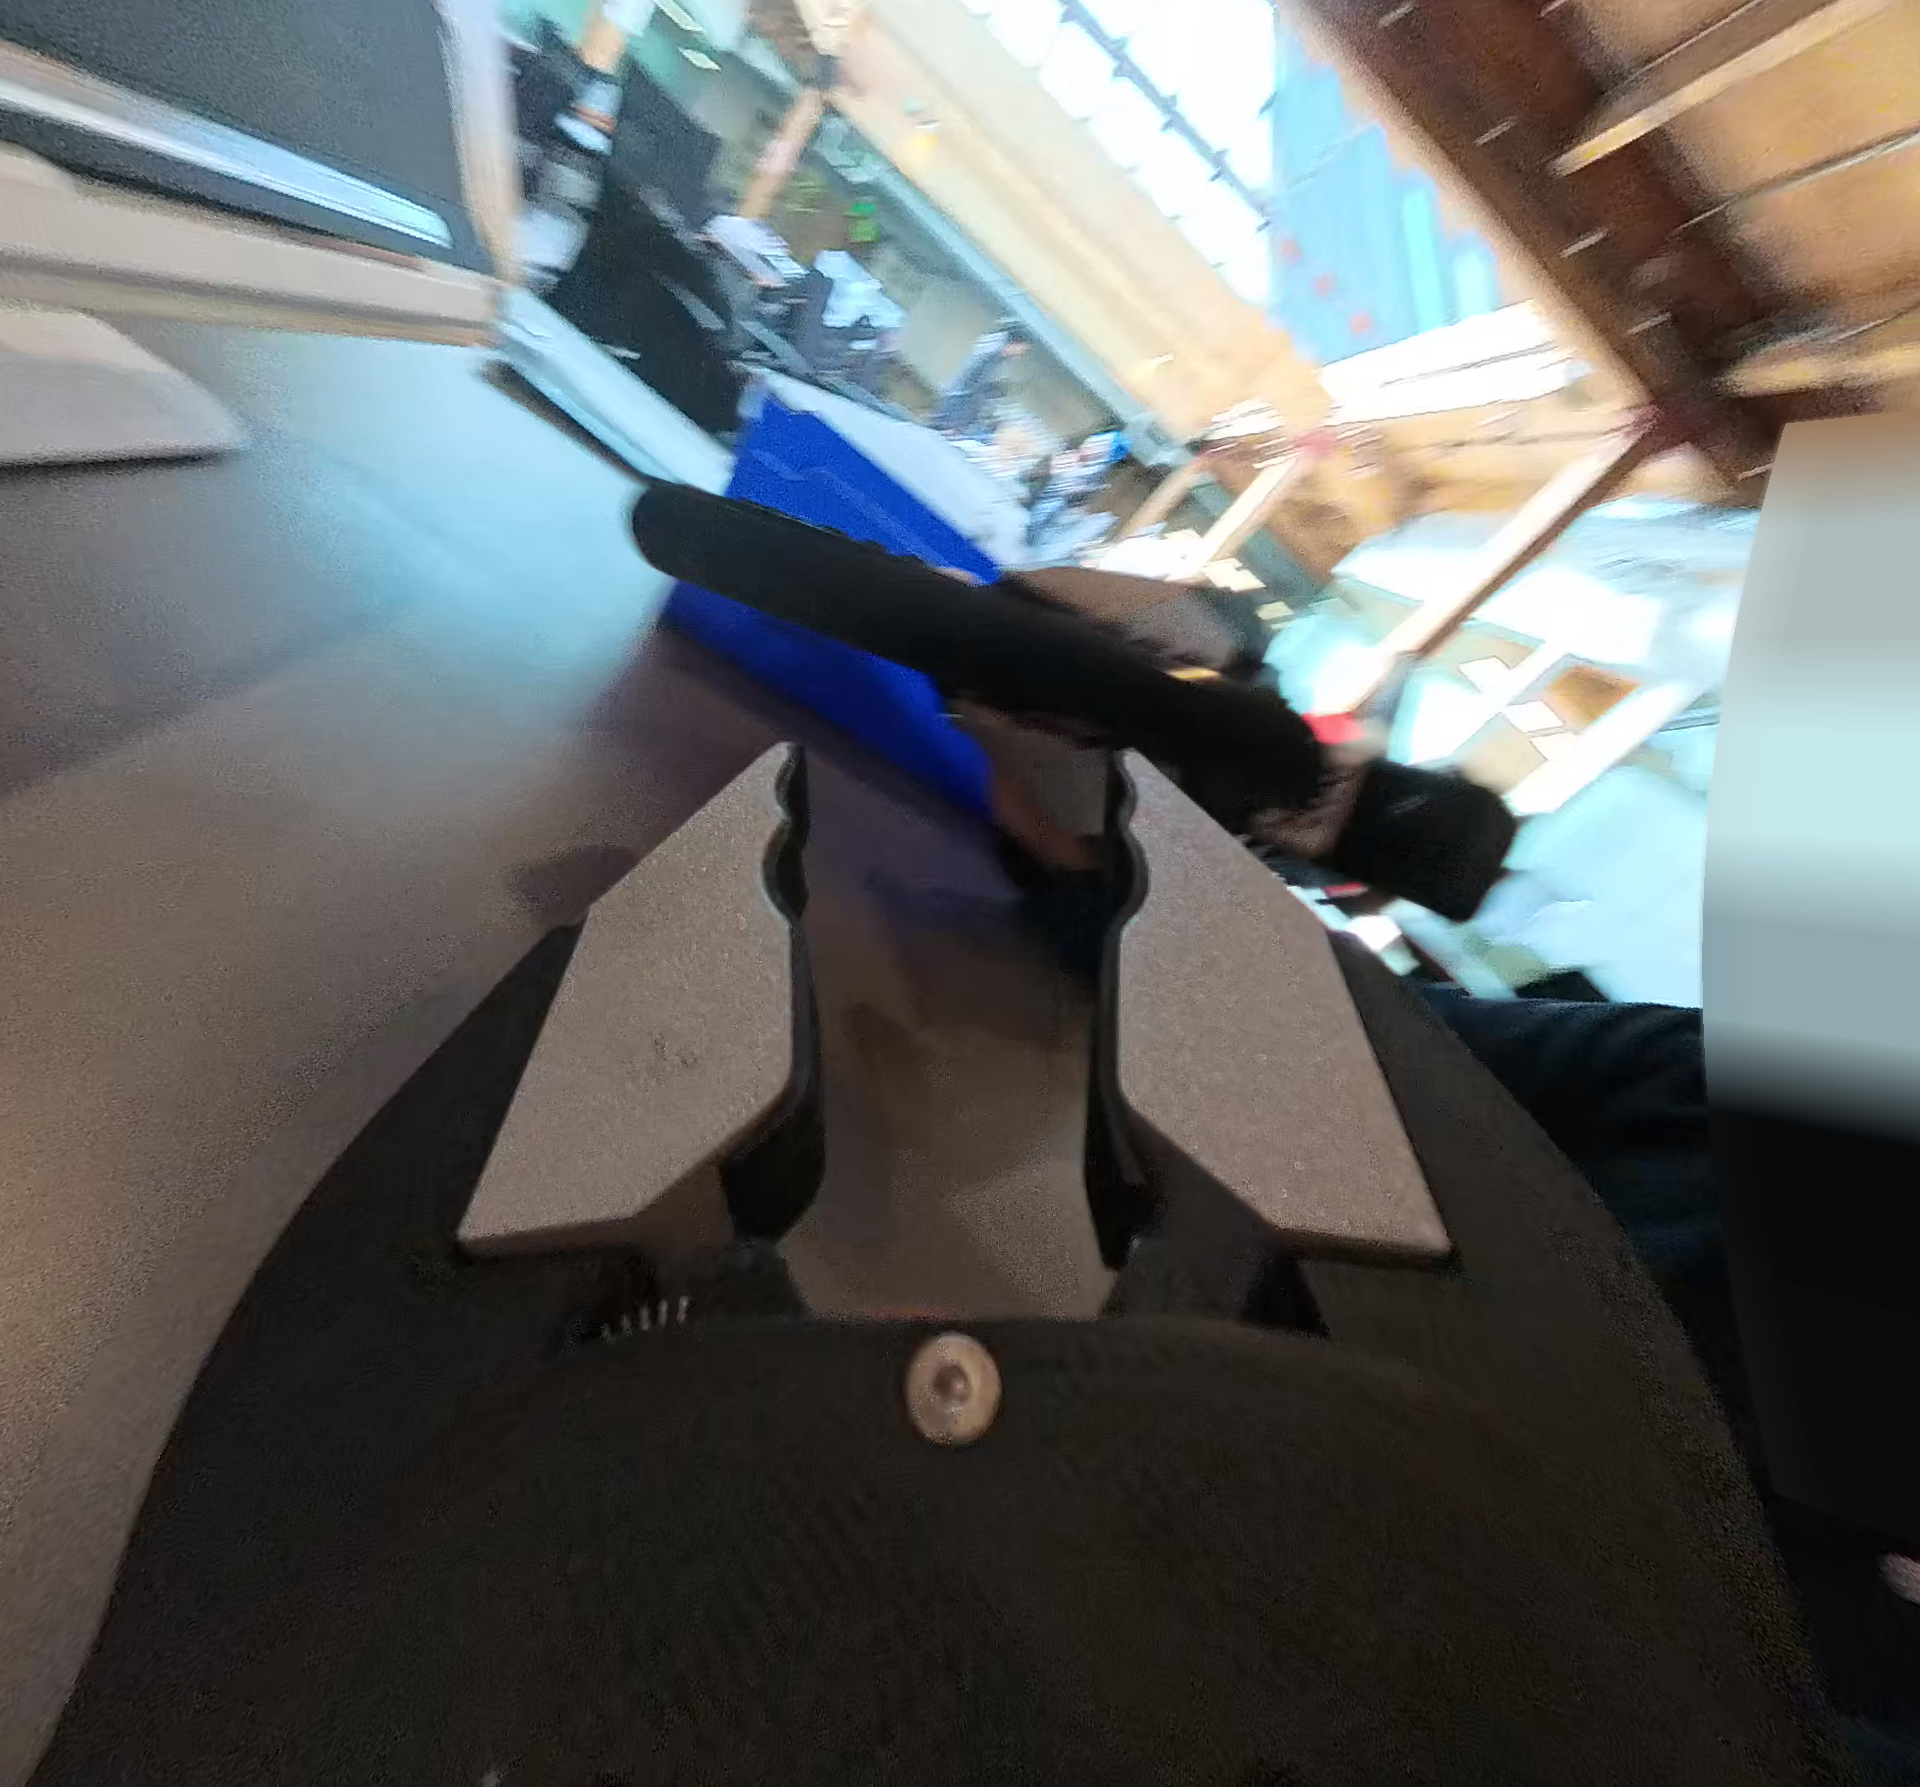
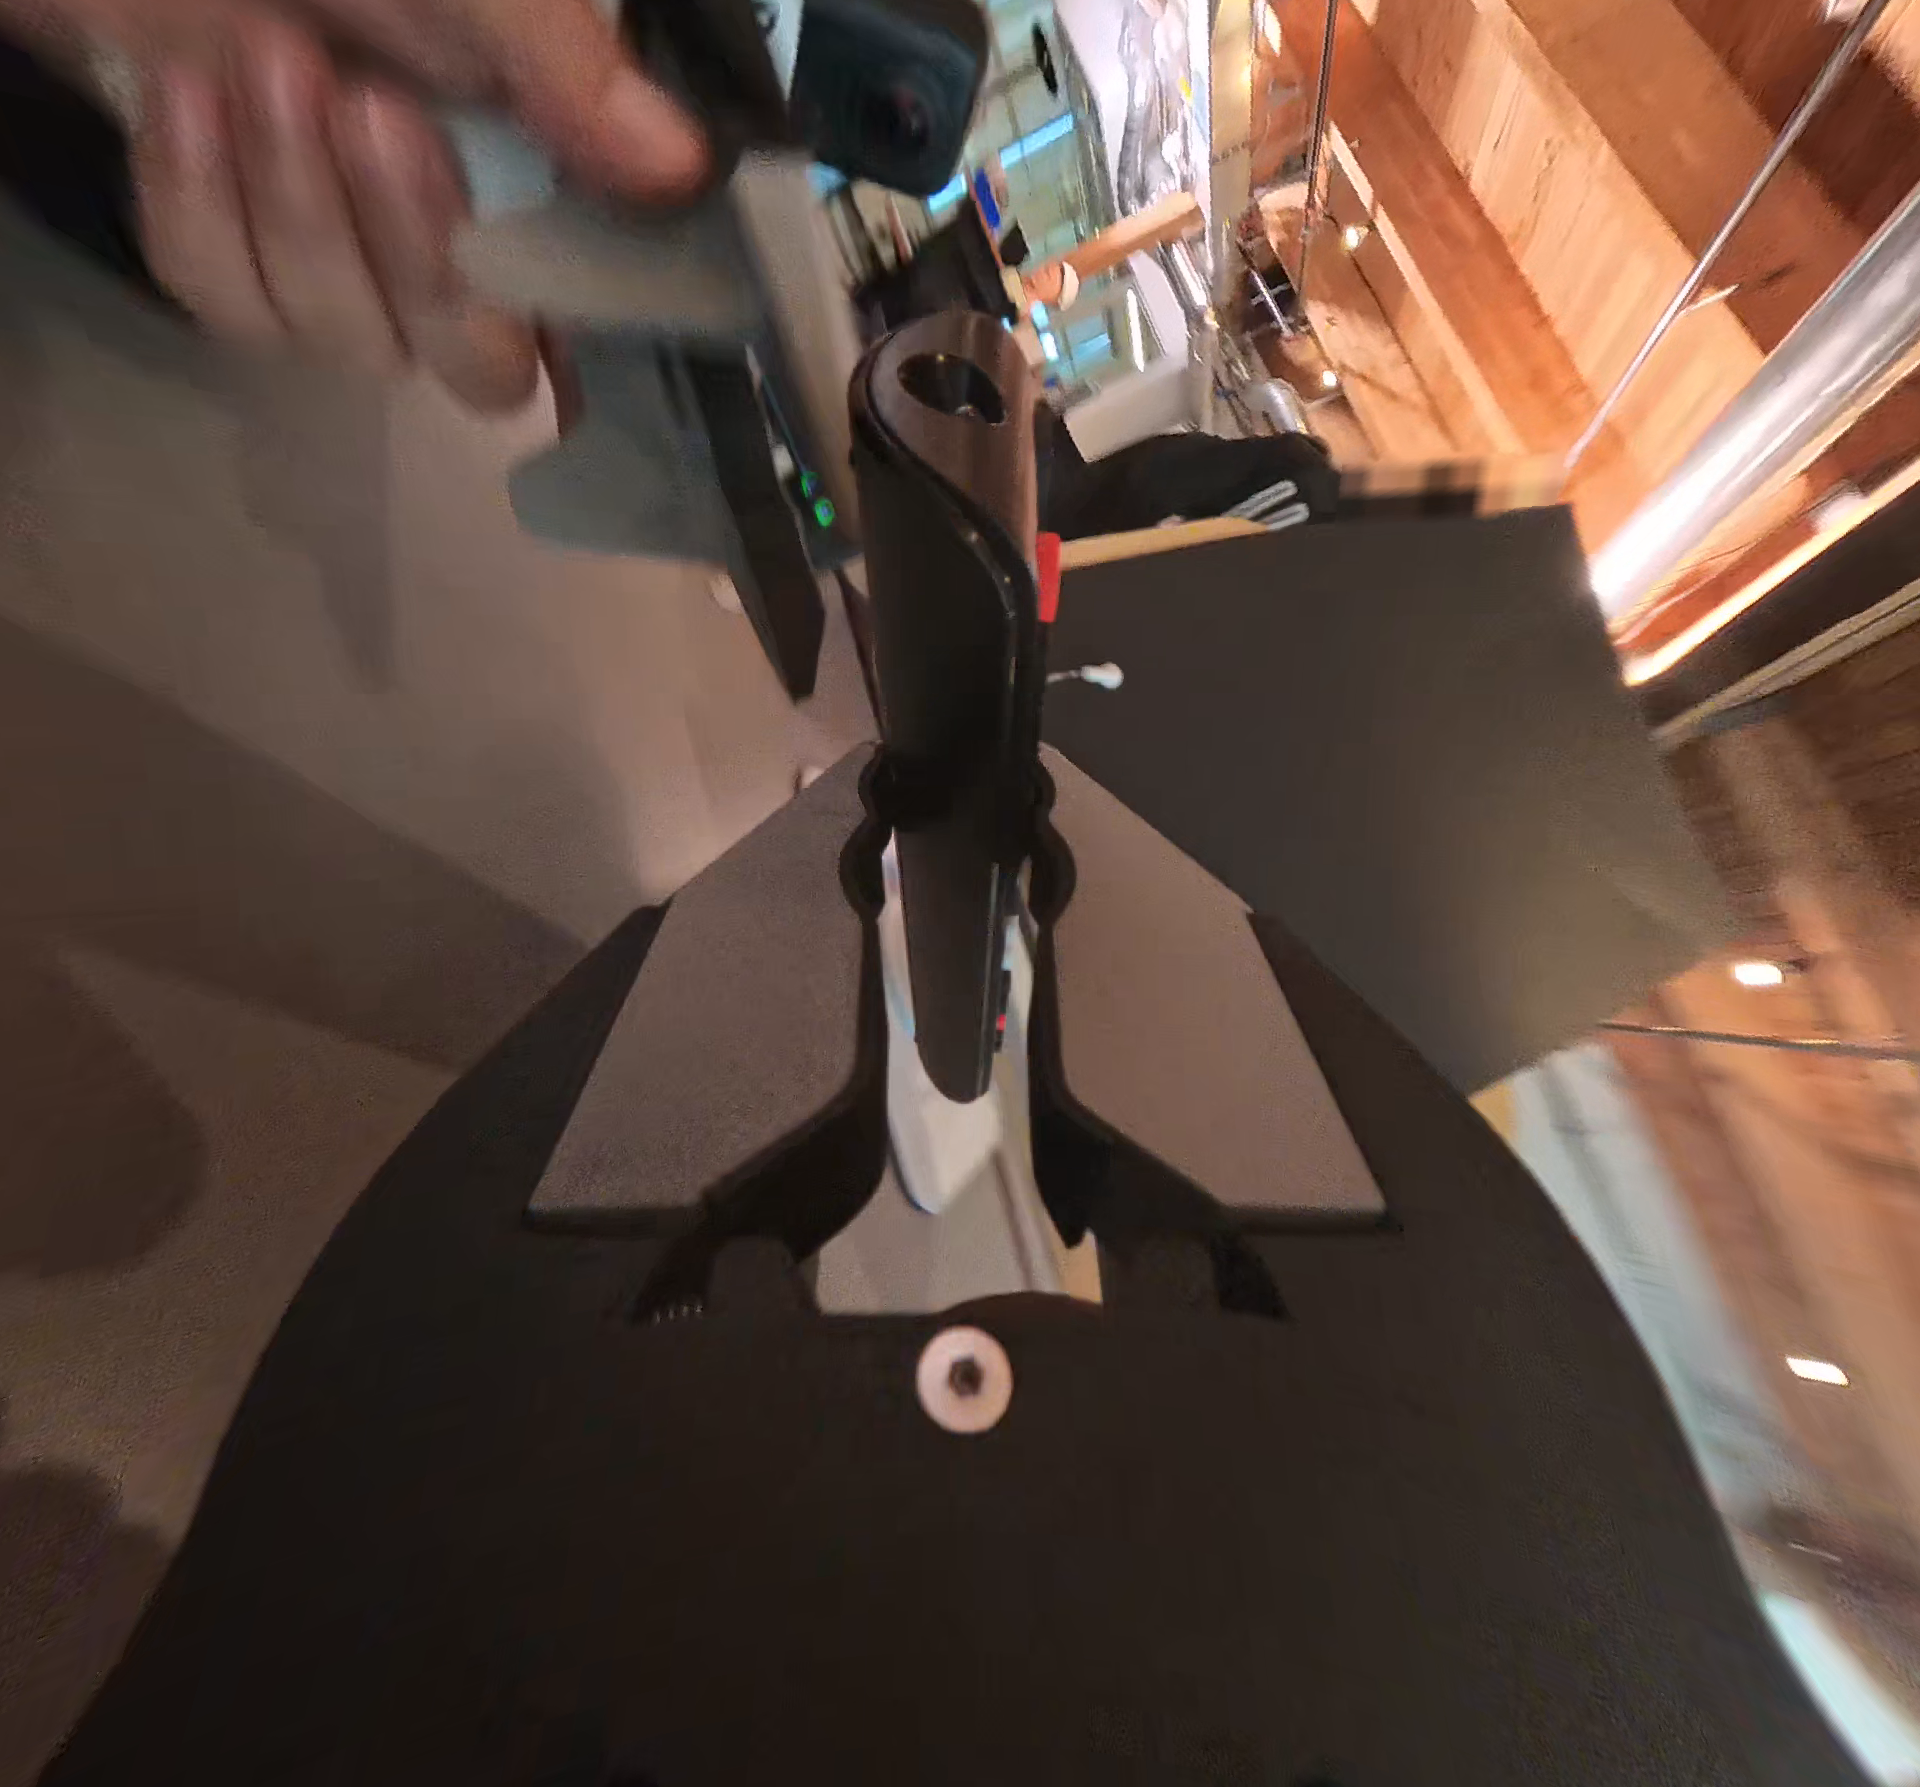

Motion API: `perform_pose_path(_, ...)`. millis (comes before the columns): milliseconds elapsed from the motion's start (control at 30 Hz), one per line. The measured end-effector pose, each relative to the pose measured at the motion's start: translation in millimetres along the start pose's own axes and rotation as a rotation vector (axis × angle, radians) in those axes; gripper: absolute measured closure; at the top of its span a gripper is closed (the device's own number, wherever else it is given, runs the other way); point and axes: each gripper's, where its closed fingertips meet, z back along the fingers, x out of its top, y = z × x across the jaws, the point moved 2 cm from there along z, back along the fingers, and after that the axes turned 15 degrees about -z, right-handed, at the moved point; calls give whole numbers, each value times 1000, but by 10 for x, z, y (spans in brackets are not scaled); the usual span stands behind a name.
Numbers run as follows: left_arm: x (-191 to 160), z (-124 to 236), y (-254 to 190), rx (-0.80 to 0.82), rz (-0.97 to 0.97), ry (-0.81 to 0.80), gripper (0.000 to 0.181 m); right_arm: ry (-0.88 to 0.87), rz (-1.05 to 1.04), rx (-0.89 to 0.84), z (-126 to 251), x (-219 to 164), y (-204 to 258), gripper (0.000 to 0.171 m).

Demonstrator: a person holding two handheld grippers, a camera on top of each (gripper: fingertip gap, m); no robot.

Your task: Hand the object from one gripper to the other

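The object is a long black tool (image 2: 935,574) with a hole at its far end and a red button on its side. My right gripper (image 2: 956,781) is shut on its lower part and holds it pointing away. In the left wrist view the same tool (image 1: 935,625) lies slantwise just ahead, clamped by the right gripper's grey fingers (image 1: 1049,787). My left gripper (image 1: 956,771) is open and empty, its tips just short of the tool. In the right wrist view the left gripper (image 2: 623,303), blurred, is at upper left with a hand (image 2: 312,75) on it.
A blue bin (image 1: 831,584) stands on the grey table (image 1: 312,802) behind the tool. A dark board (image 2: 1351,750) lies to the right in the right wrist view. Wooden shelving (image 2: 1558,179) fills the background. Dark clothing (image 1: 1558,1072) shows at the right.
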Motion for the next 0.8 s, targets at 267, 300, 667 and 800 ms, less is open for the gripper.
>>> perform_pose_path(267, -177, -70, -245, -265, 239, 77, 132, 144, 483, -62, -94, -157, 204, 150)
perform_pose_path(300, -244, -99, -272, -264, 214, 122, 134, 155, 539, -62, -118, -161, 261, 150)
perform_pose_path(667, -541, -47, 155, 227, -469, 519, 149, 201, 458, -51, -196, -267, 325, 129)
perform_pose_path(800, -464, 209, 498, 578, -951, 769, 151, 187, 388, -34, -163, -286, 280, 128)
